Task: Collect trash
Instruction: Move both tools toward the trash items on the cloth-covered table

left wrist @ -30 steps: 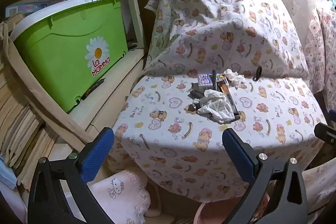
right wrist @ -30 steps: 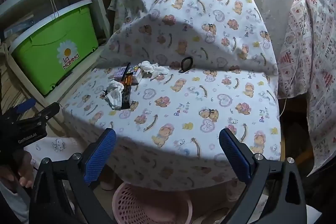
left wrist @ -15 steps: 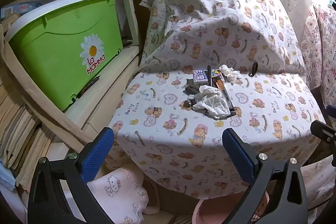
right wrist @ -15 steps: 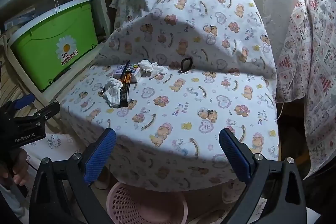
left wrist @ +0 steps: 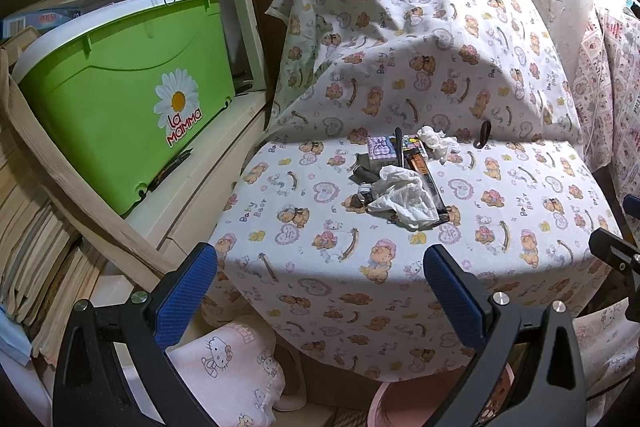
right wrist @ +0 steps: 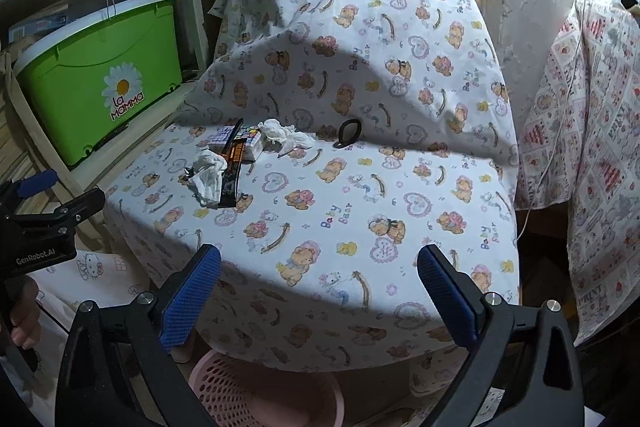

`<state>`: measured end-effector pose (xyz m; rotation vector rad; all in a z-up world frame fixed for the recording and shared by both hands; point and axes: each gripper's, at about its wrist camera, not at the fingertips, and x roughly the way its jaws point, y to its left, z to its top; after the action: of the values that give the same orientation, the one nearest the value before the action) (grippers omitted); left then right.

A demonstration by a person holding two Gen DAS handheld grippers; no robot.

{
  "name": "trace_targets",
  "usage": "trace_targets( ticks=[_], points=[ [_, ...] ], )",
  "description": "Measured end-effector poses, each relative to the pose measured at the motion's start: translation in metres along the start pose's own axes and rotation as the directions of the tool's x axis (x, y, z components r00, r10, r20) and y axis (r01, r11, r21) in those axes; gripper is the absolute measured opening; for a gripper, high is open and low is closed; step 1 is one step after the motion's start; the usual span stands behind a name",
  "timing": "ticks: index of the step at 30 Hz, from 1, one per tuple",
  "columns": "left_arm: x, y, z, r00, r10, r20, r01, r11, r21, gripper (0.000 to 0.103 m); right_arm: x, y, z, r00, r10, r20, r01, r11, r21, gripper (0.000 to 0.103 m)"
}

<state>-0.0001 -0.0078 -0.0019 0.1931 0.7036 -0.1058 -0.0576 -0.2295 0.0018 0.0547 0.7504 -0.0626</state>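
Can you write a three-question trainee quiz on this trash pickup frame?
1. True or false: the left gripper is holding a tissue.
2. Which lies nearer the hair tie: the crumpled tissue by the small box, or the tissue beside the dark wrapper?
3. What sits under the table's front edge: A) pink basket, B) green bin, C) shelf?

Key: 1 false, both grippers are open and empty; 2 the one by the small box; 3 A.
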Motion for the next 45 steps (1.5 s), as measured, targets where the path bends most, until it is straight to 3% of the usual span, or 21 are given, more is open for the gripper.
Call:
trace_targets(
  ticks=[11,19,32,45],
  points=[
    [0.000,0.000,0.000,1.000,-0.001,0.002,0.001,1.000,-0.001,0.102,0.002,-0.003,-0.002,1.000,0.018,-0.010,-0.017,0.999,0.032,0.100],
    [0.007,0.010,0.010,0.999,-0.027,0.017,0.027,0.999,-0.025,0.102,0.003,-0.008,0.008,0.999,-0.030,0.028,0.029,0.999,0.038,0.100],
    [0.003,0.023,0.028,0.998,-0.067,0.000,0.066,0.995,-0.080,0.102,0.001,-0.004,0.039,0.994,-0.109,0.004,0.109,0.994,0.014,0.100],
    [0.006,0.013,0.025,0.998,-0.063,-0.010,0.062,0.996,-0.070,0.102,0.014,-0.019,0.045,0.995,-0.101,-0.005,0.102,0.990,0.094,0.100]
  ],
)
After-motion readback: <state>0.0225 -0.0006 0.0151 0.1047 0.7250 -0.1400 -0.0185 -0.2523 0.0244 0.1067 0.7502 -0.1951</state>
